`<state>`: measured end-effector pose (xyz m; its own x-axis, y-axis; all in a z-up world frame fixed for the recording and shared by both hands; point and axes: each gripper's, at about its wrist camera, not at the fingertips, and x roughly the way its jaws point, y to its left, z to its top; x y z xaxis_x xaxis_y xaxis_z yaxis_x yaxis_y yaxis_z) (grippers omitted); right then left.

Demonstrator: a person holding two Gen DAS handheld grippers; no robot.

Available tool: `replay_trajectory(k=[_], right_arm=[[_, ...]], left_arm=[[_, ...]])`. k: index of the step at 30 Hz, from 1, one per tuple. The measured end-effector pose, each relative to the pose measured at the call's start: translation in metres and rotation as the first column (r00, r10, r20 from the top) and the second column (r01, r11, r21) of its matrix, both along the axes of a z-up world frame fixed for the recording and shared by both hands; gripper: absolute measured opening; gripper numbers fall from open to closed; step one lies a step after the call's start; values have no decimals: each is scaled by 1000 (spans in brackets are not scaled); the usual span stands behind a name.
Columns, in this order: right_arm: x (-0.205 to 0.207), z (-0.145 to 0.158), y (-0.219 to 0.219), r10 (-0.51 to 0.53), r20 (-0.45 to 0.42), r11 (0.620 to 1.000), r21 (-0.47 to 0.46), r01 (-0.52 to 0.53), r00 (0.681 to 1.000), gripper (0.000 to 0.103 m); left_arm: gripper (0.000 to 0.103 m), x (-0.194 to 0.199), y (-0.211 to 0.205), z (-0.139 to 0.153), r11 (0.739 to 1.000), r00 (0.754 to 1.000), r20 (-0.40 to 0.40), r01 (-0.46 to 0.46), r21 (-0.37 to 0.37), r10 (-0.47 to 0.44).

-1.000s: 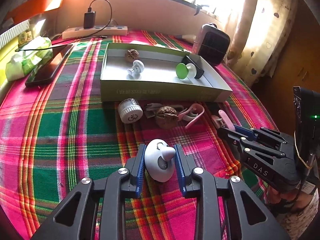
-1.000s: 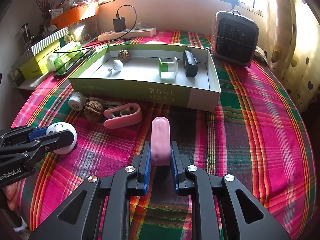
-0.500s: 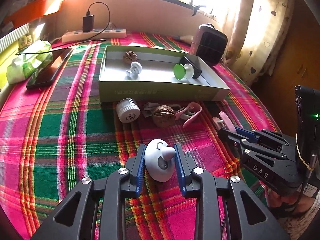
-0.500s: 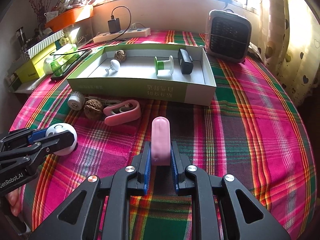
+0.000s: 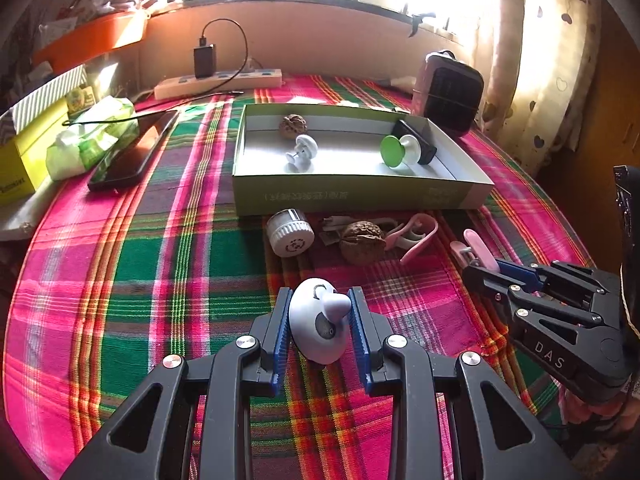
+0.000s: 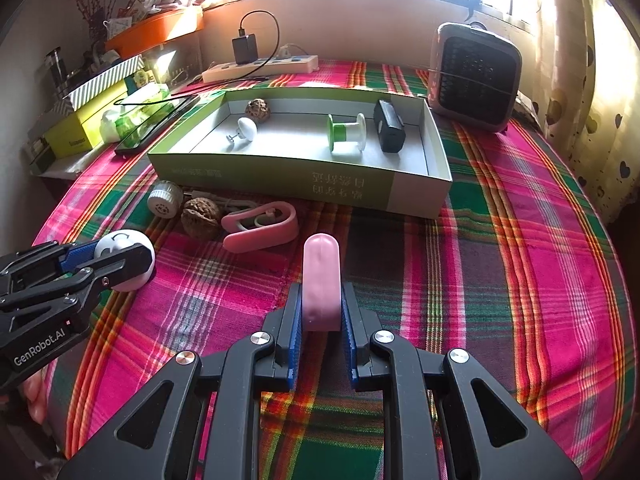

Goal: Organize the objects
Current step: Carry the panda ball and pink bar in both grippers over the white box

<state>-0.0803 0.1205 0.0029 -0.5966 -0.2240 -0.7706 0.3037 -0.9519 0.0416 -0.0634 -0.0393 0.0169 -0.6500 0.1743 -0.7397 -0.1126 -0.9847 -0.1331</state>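
Four items already lie in the green box (image 6: 304,184), three wait on the counter (image 6: 500,280), while left tongs (image 5: 320,316) clamp a white knob (image 5: 316,320) and right tongs (image 6: 321,308) clamp a pink clip (image 6: 321,280).

Ahead of me, a plaid tablecloth (image 6: 520,240) covers the table. A small heater (image 6: 476,76) stands far right beside a curtain (image 5: 536,60). A power strip (image 6: 260,67) lies under the window, a phone (image 5: 132,150) to the left.
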Motion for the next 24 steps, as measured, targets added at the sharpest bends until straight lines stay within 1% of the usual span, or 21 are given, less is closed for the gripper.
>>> replay_trajectory(k=[4,19,24], right_arm=[[-1,0,-1,6,3,1000,-19,-6,1000,19],[0,6,-7,18,-14,999,-38,-18,1000,19],[0,10,-9,24,-23,999,-45,-25,999,19]], left_arm=[[25,-3,4,1,1000,1000,-3,4,-24,-4],[25,-4,6,3,1000,1000,-1,14,-23,-14],[25,-4,3,9,1000,1000,-18,8,-18,-8]])
